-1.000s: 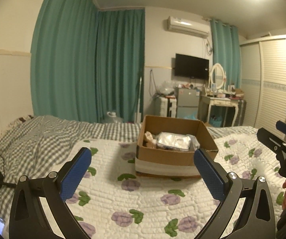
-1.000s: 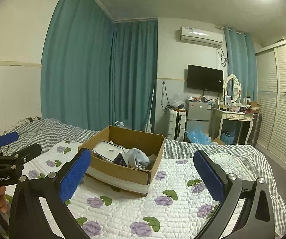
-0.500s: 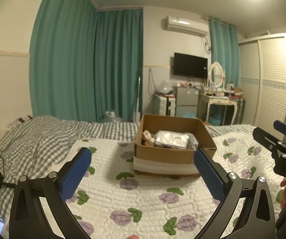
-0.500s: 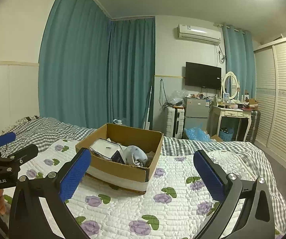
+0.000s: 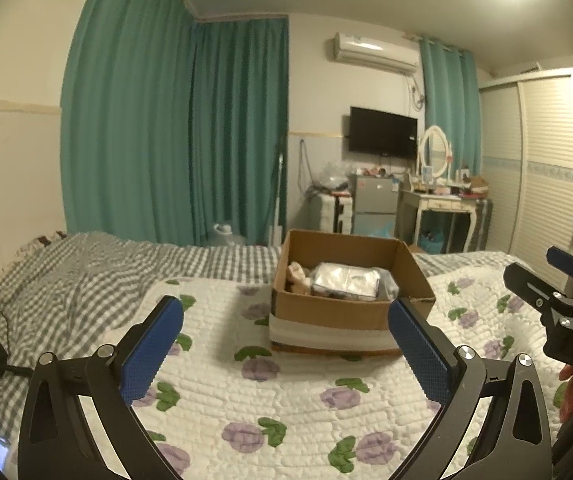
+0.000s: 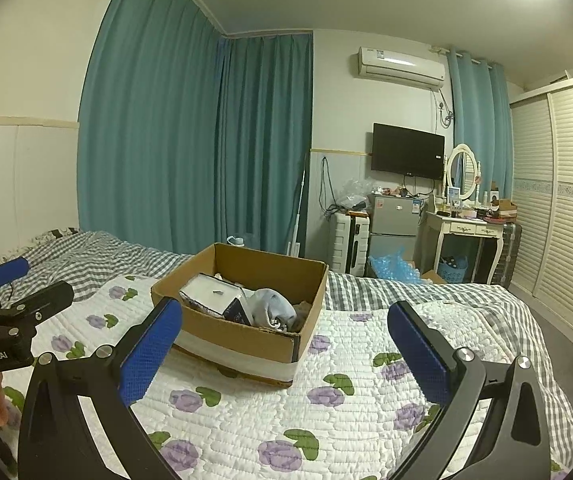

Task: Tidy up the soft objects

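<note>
Bedroom with teal curtains, a wall television and a dressing table at the far end; in front, a bed under a white quilt printed with purple flowers. Toward the far side of that quilt, a cardboard box, open at the top, standing flat. Inside, seen from the left: a silvery packet with a beige soft thing beside it; seen from the right, a bundle of pale grey-blue cloth heaped against the near wall. No loose soft things visible on the quilt around the box. Left gripper and right gripper both short of the box, above the quilt, jaws wide apart, nothing between the blue pads. Compared with a second ago, almost no change: box in nearly the same place in both views, only a slight drift of the cameras, no closing in, jaws as wide as before. Hence, by judgement, a pause rather than a reach. Fits either soft things about to come out for sorting or soft things already gathered in; impossible to settle from here.
</note>
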Demonstrator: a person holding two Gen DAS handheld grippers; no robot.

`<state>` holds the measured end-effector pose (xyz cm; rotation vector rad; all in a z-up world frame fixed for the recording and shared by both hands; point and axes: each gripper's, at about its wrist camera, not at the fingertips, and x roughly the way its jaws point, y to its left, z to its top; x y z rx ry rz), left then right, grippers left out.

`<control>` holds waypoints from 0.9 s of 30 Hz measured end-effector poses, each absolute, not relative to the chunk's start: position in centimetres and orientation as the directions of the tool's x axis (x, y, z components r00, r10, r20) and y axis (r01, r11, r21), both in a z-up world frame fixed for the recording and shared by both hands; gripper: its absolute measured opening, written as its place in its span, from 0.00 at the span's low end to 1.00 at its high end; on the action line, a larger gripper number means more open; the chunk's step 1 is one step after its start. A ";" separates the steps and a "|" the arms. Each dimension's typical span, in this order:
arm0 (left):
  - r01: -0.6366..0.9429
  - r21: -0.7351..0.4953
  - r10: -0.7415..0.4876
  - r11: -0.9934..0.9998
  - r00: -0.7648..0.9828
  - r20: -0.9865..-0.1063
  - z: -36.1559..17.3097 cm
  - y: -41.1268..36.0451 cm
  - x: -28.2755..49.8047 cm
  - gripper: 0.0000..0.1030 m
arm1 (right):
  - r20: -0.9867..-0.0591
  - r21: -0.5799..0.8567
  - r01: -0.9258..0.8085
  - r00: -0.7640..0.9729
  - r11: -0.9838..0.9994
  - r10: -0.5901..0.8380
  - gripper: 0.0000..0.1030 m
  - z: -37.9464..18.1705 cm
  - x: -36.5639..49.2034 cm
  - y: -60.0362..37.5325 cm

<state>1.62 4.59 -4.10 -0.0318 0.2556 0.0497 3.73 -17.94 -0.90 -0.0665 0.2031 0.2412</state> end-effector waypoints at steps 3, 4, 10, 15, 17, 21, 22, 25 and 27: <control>-0.051 -0.022 0.044 0.998 0.967 -0.251 -4.2 4.5 1.5 1.00 | -0.208 -0.041 -0.244 0.951 0.969 0.230 1.00 -0.9 3.7 -17.9; -0.049 -0.020 0.043 0.999 0.967 -0.252 -4.2 4.5 1.5 1.00 | -0.207 -0.041 -0.243 0.951 0.969 0.230 1.00 -0.9 3.7 -18.0; -0.046 -0.013 0.041 0.999 0.966 -0.255 -4.3 4.3 1.5 1.00 | -0.206 -0.040 -0.238 0.952 0.970 0.225 1.00 -1.2 3.9 -18.1; -0.047 -0.015 0.041 0.999 0.965 -0.258 -4.3 4.3 1.5 1.00 | -0.213 -0.038 -0.238 0.951 0.971 0.224 1.00 -1.4 4.0 -18.0; -0.046 -0.017 0.040 0.999 0.965 -0.259 -4.3 4.3 1.5 1.00 | -0.215 -0.039 -0.237 0.951 0.971 0.224 1.00 -1.4 4.0 -18.0; -0.046 -0.021 0.039 0.999 0.965 -0.260 -4.3 4.5 1.5 1.00 | -0.217 -0.039 -0.236 0.950 0.971 0.222 1.00 -1.4 4.0 -18.1; -0.046 -0.020 0.039 0.999 0.965 -0.260 -4.3 4.4 1.5 1.00 | -0.218 -0.038 -0.237 0.950 0.971 0.224 1.00 -1.4 4.0 -18.1; -0.046 -0.019 0.039 0.999 0.965 -0.260 -4.3 4.4 1.5 1.00 | -0.222 -0.039 -0.237 0.949 0.971 0.223 1.00 -1.4 4.0 -18.0; -0.046 -0.019 0.039 0.999 0.965 -0.259 -4.3 4.4 1.5 1.00 | -0.227 -0.040 -0.236 0.948 0.971 0.222 1.00 -1.5 4.0 -18.0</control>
